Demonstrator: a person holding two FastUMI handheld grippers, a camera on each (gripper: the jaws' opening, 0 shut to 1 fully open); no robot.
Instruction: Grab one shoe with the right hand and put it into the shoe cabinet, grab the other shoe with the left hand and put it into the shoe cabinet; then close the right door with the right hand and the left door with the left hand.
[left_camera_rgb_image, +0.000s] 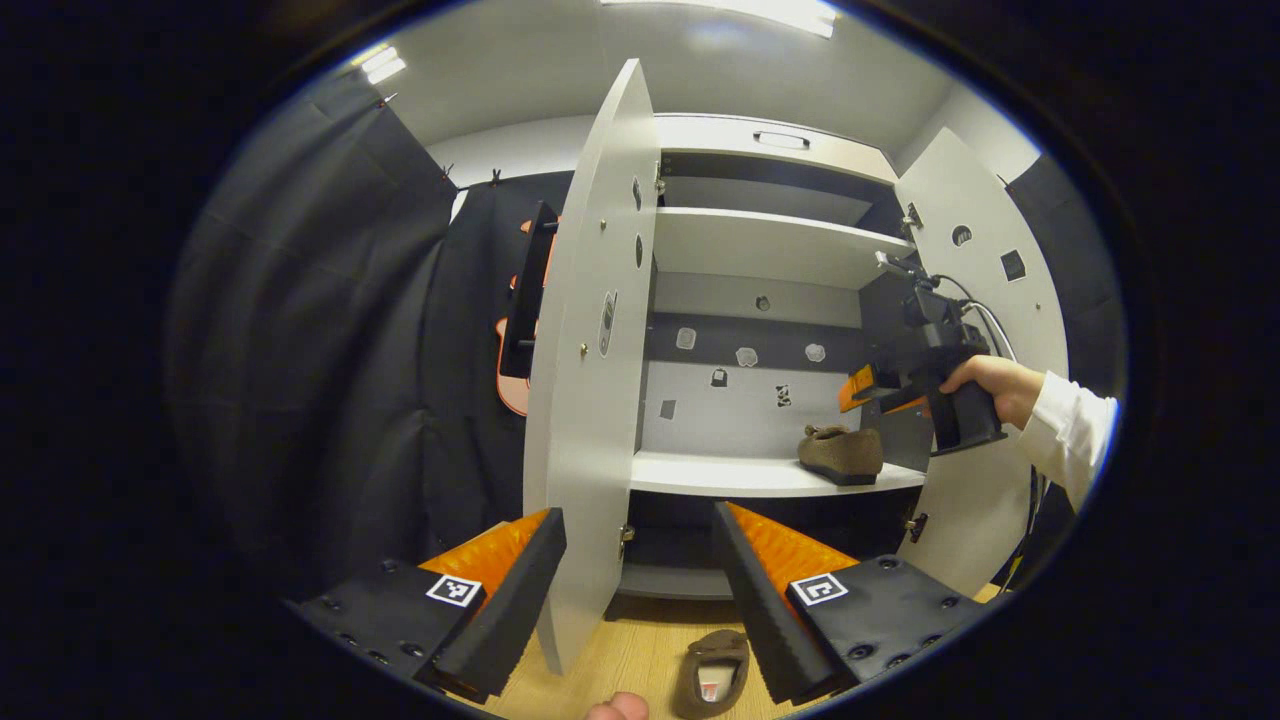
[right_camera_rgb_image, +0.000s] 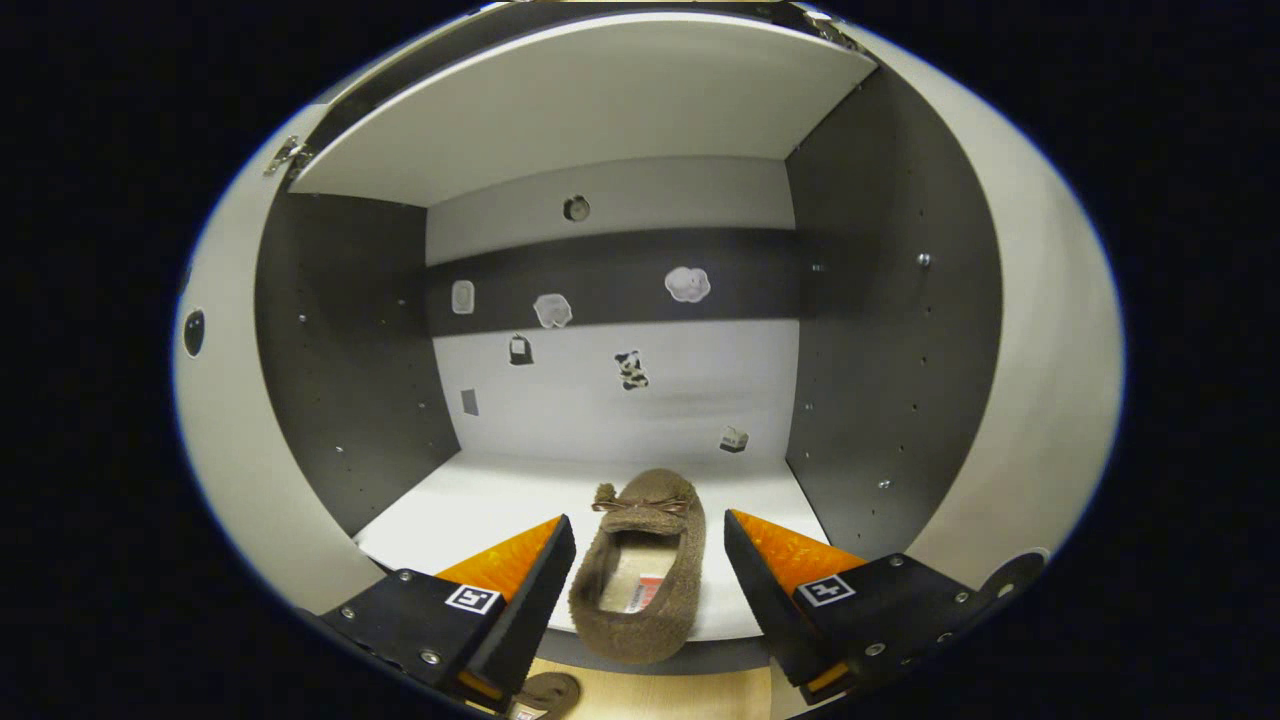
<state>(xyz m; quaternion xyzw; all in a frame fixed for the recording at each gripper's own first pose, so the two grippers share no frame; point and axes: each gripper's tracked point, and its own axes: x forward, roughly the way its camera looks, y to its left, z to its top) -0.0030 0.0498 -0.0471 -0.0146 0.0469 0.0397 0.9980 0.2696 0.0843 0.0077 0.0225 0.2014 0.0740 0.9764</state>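
One brown fuzzy shoe lies on the white middle shelf of the shoe cabinet, heel hanging over the front edge. My right gripper is open, its orange fingers standing either side of the shoe without pressing it. From the left gripper view, that shoe rests at the shelf's right end, with the right gripper just above it in a hand. The other brown shoe lies on the wooden floor below my open left gripper, which holds nothing. Its toe also peeks in as the floor shoe.
Both cabinet doors stand open: the left door edge-on right in front of my left gripper, the right door behind the white-sleeved arm. An upper shelf is bare. Black cloth hangs to the left.
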